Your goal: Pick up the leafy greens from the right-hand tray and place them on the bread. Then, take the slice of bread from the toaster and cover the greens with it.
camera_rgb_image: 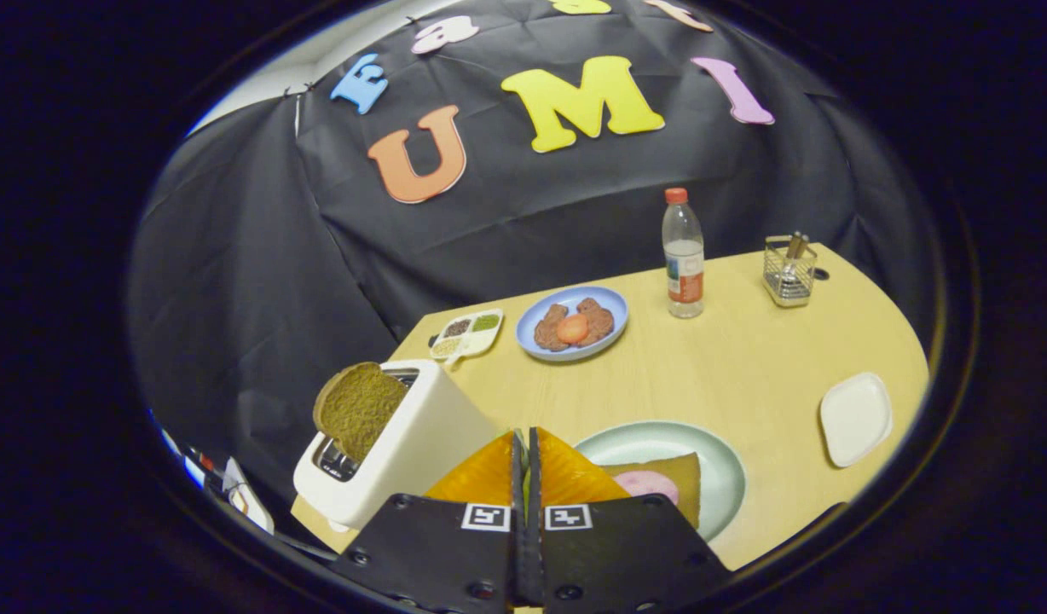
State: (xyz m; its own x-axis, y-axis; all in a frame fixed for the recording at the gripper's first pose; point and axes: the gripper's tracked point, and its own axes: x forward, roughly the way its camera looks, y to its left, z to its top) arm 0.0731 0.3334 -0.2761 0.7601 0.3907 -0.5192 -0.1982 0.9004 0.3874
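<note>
My gripper (524, 437) is shut, its two fingers pressed together with nothing between them. It hovers over the near edge of the wooden table (745, 367). Just left of the fingers stands a white toaster (404, 452), with a brown slice of bread (357, 411) sticking up out of its slot. Just right of the fingers lies a pale green plate (711, 460). On it rests a slice of bread (681, 473) with a pink round slice (649, 484) on top, partly hidden by the right finger. A small white square tray (856, 418) sits further right.
Beyond the fingers are a blue plate (613, 305) with brown meat pieces and a tomato slice, and a small divided dish (468, 333) of seasonings. A plastic bottle (684, 256) and a wire cutlery holder (789, 271) stand at the far right.
</note>
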